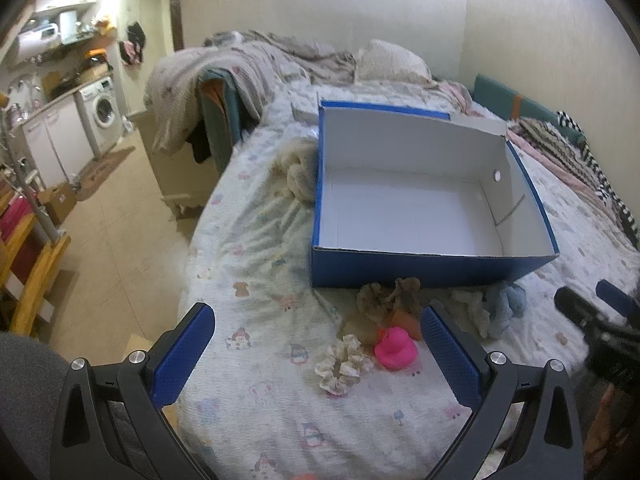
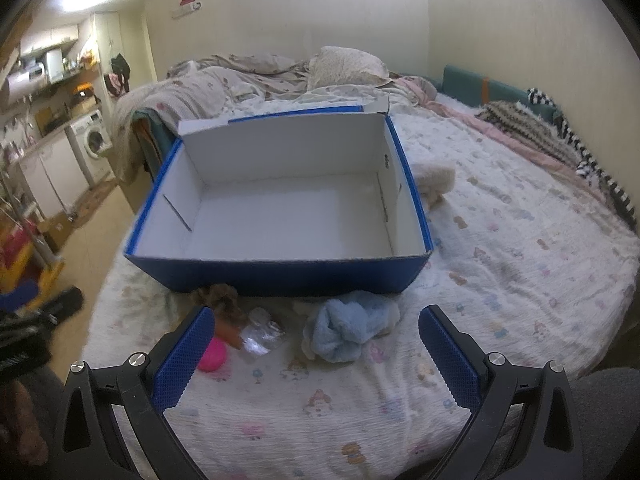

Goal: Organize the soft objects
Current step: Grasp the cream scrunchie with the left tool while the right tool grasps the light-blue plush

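Observation:
An empty blue box with a white inside [image 1: 432,256] [image 2: 280,272] stands on the bed. In front of it lie a cream scrunchie [image 1: 344,368], a pink rubber duck [image 1: 396,348] [image 2: 212,354], a brown scrunchie [image 1: 388,296] [image 2: 220,298], an orange object [image 1: 408,322] [image 2: 230,334], a light blue soft cloth [image 1: 508,304] [image 2: 344,330] and a clear crinkled piece [image 2: 262,332]. My left gripper [image 1: 320,344] is open and empty, just short of the scrunchie and duck. My right gripper [image 2: 316,344] is open and empty, with the blue cloth between its fingers ahead.
A cream fluffy bundle [image 1: 298,168] [image 2: 434,180] lies beside the box. Crumpled blankets and a pillow [image 1: 384,60] fill the far bed. Striped clothes [image 2: 560,136] lie at the right. The bed edge drops to the floor [image 1: 120,240] at the left, with a washing machine [image 1: 102,114] beyond.

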The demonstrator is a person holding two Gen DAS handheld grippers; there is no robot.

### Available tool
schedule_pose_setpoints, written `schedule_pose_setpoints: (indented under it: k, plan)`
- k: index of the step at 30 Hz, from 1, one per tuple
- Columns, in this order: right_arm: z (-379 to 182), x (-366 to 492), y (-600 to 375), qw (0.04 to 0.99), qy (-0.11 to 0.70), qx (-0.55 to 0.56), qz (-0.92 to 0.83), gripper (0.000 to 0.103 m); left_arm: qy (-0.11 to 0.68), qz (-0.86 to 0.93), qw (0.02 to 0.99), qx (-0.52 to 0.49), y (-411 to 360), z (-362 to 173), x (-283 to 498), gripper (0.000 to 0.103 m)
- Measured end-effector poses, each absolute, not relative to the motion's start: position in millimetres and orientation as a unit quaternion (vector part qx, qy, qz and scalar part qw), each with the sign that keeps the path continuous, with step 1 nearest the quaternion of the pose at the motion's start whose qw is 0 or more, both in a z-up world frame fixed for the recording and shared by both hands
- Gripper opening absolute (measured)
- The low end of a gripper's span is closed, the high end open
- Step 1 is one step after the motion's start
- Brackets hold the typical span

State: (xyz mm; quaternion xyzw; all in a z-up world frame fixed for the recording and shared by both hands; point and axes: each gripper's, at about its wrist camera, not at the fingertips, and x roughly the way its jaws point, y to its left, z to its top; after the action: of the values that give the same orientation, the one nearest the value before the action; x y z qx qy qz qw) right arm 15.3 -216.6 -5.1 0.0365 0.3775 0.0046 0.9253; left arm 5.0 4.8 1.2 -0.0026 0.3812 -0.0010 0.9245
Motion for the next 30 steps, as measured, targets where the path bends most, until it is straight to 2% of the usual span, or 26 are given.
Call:
schedule_pose_setpoints:
  k: [7,12,30]
  plan:
    - [13.3,39.3,-227.2,0.906,0.414,0.068,0.052,0.103,0.406,-0.007,0.914,-0.007,8.1,25.3,26.6,0.103]
    - [9.4,55.3,-228.3,0.894,0.44,0.053,0.067,0.103,0.44,-0.017,0.898,-0.003,4.3,23.5,43.7,0.103]
    - [-47.8,105.1,-258.8,0.846,0.524,0.087,0.051,0.103,0.572,0.01,0.82,-0.024,23.0,-47.4,100.8,0.103]
